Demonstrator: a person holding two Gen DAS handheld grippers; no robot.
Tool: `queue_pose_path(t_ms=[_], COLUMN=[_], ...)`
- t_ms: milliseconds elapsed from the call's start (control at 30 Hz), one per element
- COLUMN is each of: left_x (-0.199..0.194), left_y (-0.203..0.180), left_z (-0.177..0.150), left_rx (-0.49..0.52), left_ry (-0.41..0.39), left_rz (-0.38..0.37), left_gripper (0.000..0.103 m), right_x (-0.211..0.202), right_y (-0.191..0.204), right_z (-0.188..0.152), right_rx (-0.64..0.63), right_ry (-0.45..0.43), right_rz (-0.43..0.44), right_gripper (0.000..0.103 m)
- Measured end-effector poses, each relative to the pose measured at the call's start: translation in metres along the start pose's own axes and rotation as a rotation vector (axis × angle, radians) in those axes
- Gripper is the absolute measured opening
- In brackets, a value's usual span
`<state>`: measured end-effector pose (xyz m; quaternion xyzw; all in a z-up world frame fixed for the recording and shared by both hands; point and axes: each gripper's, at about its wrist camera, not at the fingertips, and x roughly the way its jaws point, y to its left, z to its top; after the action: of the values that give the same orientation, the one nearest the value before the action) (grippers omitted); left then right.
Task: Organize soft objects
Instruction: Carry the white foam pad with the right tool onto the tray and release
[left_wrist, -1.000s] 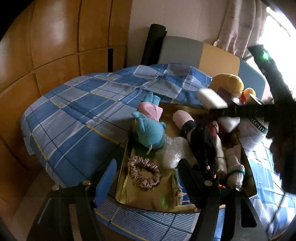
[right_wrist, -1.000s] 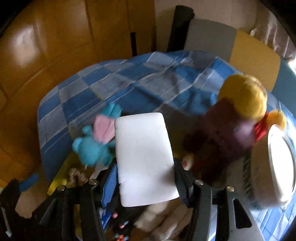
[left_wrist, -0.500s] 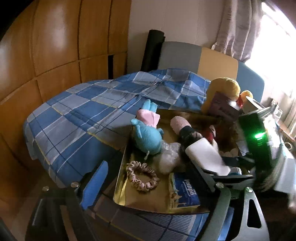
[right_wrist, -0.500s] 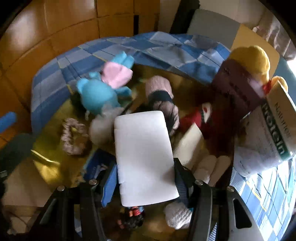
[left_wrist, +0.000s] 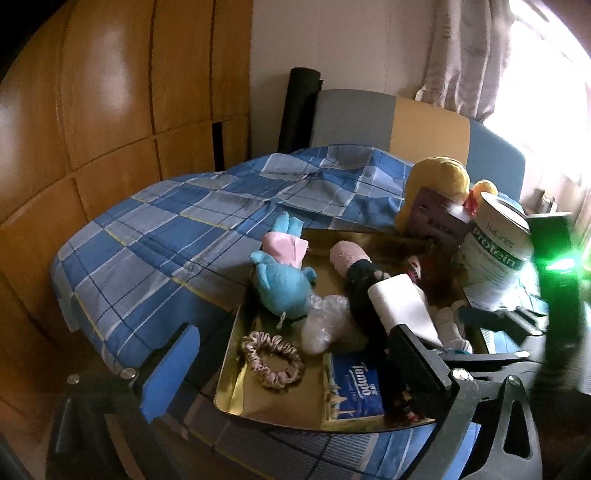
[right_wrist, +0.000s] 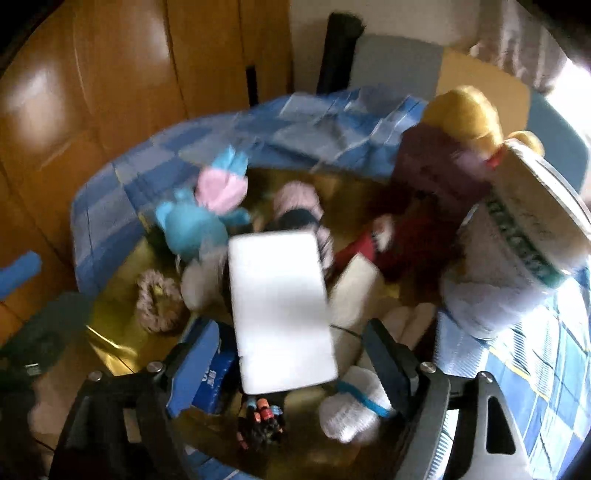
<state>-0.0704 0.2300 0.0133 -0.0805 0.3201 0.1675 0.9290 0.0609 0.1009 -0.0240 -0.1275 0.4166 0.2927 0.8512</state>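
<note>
A gold tray (left_wrist: 236, 373) on the checked bed holds a blue plush (left_wrist: 284, 288), a pink scrunchie (left_wrist: 273, 358), a blue tissue pack (left_wrist: 354, 387), a clear plastic bag (left_wrist: 325, 325) and a pink-and-black sock (left_wrist: 351, 258). My left gripper (left_wrist: 291, 369) hovers at the tray's near edge, its jaws opening wide with nothing held. My right gripper (right_wrist: 291, 354) is over the tray and its jaws are opening. A white foam block (right_wrist: 280, 314) lies between them with a gap on each side. The same block (left_wrist: 402, 306) shows in the left wrist view.
A protein can (left_wrist: 495, 251), a purple box (left_wrist: 436, 218) and a yellow plush (left_wrist: 439, 177) stand at the tray's far right. White socks (right_wrist: 351, 417) and dark hair ties (right_wrist: 262, 417) lie near the right gripper. Wooden cabinets (left_wrist: 110, 110) rise on the left.
The right gripper came down over the tray with the white block, and its fingers have now spread off it. The left jaws widened and pulled back; the tissue pack now shows in the tray.
</note>
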Motion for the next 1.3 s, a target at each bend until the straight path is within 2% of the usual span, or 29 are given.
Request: queue_pose_path(t_ms=[167, 400, 600, 1300], left_x=[-0.007, -0.014, -0.018, -0.014], left_y=[-0.018, -0.044, -0.060, -0.058], left_z=[0.003, 0.003, -0.001, -0.005], left_rx=[0.032, 0.068, 0.080, 0.075], left_ry=[-0.020, -0.043, -0.051, -0.021], left_rz=[-0.008, -0.032, -0.044, -0.035], left_gripper=[0.103, 0.103, 0.103, 0.103], right_x=[-0.033, -0.055, -0.067, -0.066], right_y=[-0.022, -0.049, -0.058, -0.055], right_z=[-0.018, -0.046, -0.058, -0.059], right_rx=[0.097, 0.188, 0.207, 0.223], right_ry=[-0.093, -0.134, -0.165, -0.164], right_rz=[-0.090, -0.222, -0.273, -0.252], right_gripper=[0.082, 0.082, 0.082, 0.082])
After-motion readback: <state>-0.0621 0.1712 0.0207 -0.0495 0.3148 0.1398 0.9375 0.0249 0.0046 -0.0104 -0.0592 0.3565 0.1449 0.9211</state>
